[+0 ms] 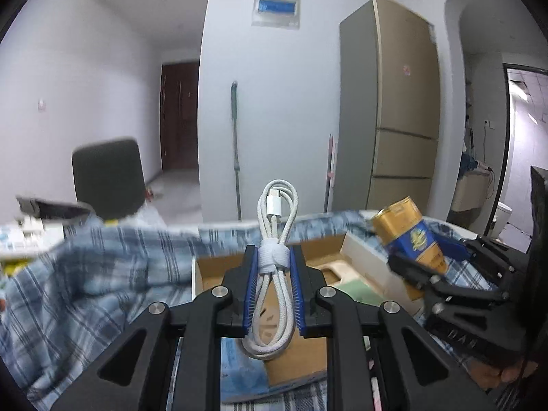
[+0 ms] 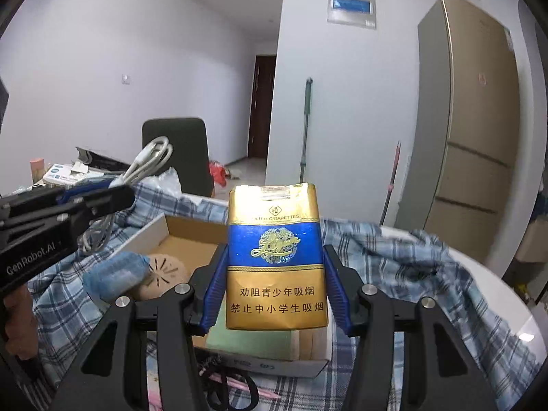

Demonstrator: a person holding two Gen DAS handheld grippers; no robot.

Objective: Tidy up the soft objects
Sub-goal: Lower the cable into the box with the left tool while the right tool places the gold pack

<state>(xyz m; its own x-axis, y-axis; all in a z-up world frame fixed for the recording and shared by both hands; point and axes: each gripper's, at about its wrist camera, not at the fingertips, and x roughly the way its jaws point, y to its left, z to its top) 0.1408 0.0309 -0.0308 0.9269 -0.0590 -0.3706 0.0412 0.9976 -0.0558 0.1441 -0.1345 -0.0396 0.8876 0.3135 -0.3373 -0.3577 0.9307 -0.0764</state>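
My left gripper (image 1: 273,267) is shut on a coiled white USB cable (image 1: 275,229) bound with a white strap, held upright above an open cardboard box (image 1: 219,267). The cable also shows in the right wrist view (image 2: 144,167), at the left. My right gripper (image 2: 274,274) is shut on a gold and blue soft cigarette pack (image 2: 275,257), held upright over the box (image 2: 191,236). In the left wrist view the pack (image 1: 407,236) and right gripper (image 1: 441,270) are to the right, tilted.
A blue plaid cloth (image 1: 102,267) covers the round white table (image 2: 513,311). The box holds a blue packet (image 2: 113,274), a tan round disc (image 2: 164,274) and a green sheet (image 2: 250,339). Scissors (image 2: 233,390) lie in front. A dark chair (image 1: 108,174) and fridge (image 1: 404,109) stand behind.
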